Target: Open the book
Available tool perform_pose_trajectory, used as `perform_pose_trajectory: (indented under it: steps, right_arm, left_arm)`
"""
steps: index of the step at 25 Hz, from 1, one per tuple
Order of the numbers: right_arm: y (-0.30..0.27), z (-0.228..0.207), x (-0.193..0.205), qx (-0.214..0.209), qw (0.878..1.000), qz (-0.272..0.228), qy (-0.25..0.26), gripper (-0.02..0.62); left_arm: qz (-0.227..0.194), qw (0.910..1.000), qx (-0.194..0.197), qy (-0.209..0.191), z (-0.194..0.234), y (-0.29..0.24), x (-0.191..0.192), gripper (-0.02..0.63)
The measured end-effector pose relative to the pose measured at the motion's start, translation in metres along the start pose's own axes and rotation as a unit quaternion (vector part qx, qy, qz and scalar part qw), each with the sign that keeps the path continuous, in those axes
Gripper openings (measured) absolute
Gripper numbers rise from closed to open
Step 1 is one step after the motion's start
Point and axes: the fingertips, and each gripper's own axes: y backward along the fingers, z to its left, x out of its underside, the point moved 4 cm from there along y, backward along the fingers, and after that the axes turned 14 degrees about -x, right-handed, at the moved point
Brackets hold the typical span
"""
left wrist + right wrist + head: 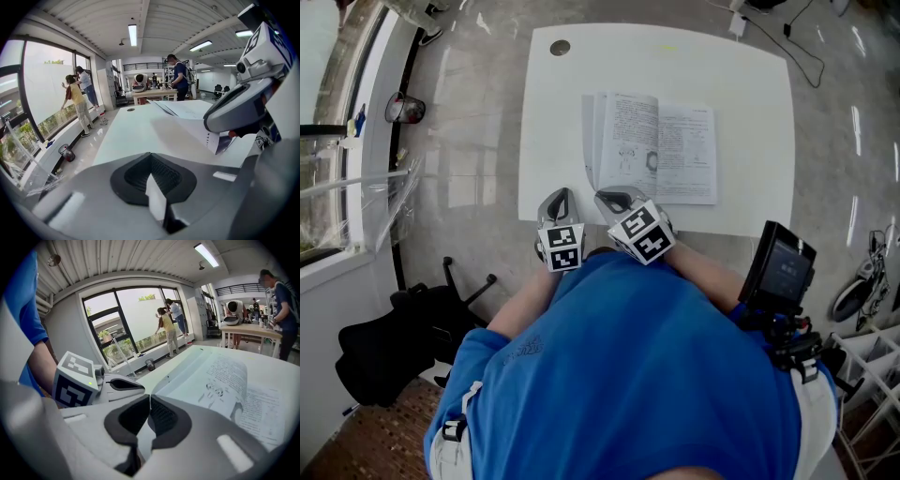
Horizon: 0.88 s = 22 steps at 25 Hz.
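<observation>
The book (652, 148) lies open and flat on the white table (750, 103), its printed pages facing up and a few leaves fanned at its left side. Both grippers hover at the table's front edge, just short of the book's near left corner. My left gripper (561, 195) is shut and holds nothing. My right gripper (615, 198) sits beside it, also shut and empty, close to the book's lower edge. In the left gripper view the jaws (151, 158) meet, with the book (190, 109) ahead to the right. The right gripper view shows closed jaws (150, 398) before the book (234, 383).
A round cable hole (560, 47) marks the table's far left corner. A dark screen device (781, 263) sits at the person's right hip. A black chair (403, 337) stands on the floor to the left. People stand by the window (77, 101) and at a far table (154, 93).
</observation>
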Motion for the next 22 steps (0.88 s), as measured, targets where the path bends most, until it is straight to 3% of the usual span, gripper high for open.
perform_pose_trajectory:
  steps: [22]
  right_arm:
    - [-0.028, -0.008, 0.031, 0.019, 0.995, 0.096, 0.004, 0.011]
  left_arm:
    - [0.004, 0.9997, -0.024, 0.005, 0.017, 0.022, -0.002, 0.006]
